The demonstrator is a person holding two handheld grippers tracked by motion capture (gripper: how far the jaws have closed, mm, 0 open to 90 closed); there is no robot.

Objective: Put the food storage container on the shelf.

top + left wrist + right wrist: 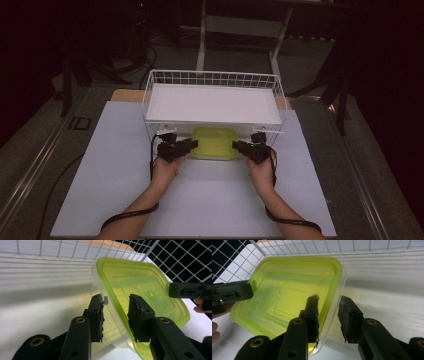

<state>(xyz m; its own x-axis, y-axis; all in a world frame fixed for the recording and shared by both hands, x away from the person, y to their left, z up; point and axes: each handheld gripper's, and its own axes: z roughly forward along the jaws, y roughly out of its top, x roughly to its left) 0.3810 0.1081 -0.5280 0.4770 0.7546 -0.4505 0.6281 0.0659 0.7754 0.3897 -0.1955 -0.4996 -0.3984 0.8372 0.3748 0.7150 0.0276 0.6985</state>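
A yellow-green lidded plastic container [215, 142] lies on the white table, half under the front of a white wire basket [150, 95]. My left gripper [192, 144] holds the container's left edge. In the left gripper view its jaws [115, 315] pinch the rim of the container [140, 282], one pad on the lid and one against the clear wall. My right gripper [237, 146] holds the opposite edge. In the right gripper view its jaws [328, 315] close over the rim of the container [284, 290]. Each gripper view also shows the other gripper: the right gripper [190, 290] and the left gripper [232, 292].
The basket stands on short legs and carries a white board [215, 102] as its floor, low above the container. The white tabletop [200, 200] stretches toward the person. Dark floor, cables and a table frame [240, 30] lie beyond.
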